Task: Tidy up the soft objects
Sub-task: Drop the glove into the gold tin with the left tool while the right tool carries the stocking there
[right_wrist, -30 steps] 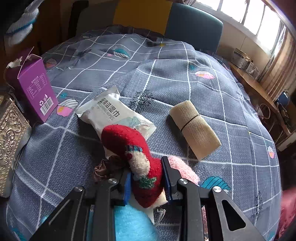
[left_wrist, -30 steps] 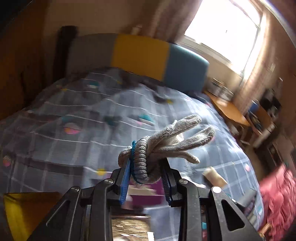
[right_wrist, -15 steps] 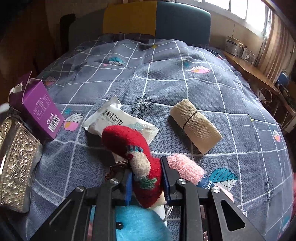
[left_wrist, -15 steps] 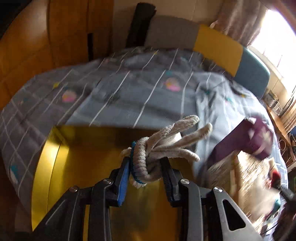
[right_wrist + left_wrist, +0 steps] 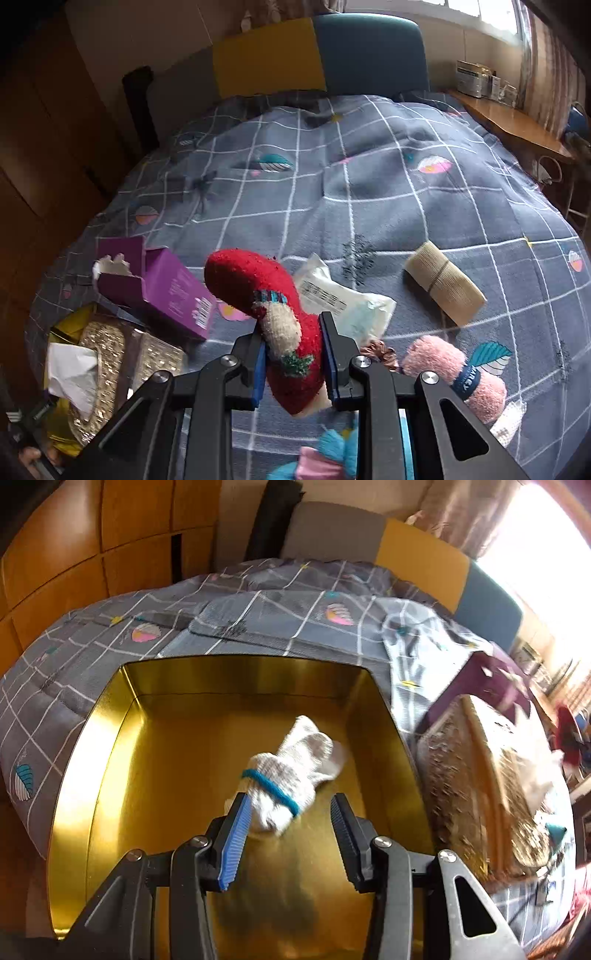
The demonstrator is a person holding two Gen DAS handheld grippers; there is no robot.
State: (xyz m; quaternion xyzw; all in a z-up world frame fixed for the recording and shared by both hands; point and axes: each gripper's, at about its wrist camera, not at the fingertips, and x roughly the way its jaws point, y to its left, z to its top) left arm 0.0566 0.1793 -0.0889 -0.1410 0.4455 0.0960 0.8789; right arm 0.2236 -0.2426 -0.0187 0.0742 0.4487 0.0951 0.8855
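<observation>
While my left gripper (image 5: 288, 823), its jaws just spreading, lets the white glove (image 5: 291, 775) drop into the gold tin (image 5: 92, 760), I should lift straight clear, keeping my right gripper (image 5: 291, 354) pinched on the red sock (image 5: 258, 288) above the bed (image 5: 369, 192).

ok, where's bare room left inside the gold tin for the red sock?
Gold tin: bare floor left of the grey glove, along the far wall, and near the front. Crowded only at centre-right, where the glove lies between the open left gripper fingers.
</observation>
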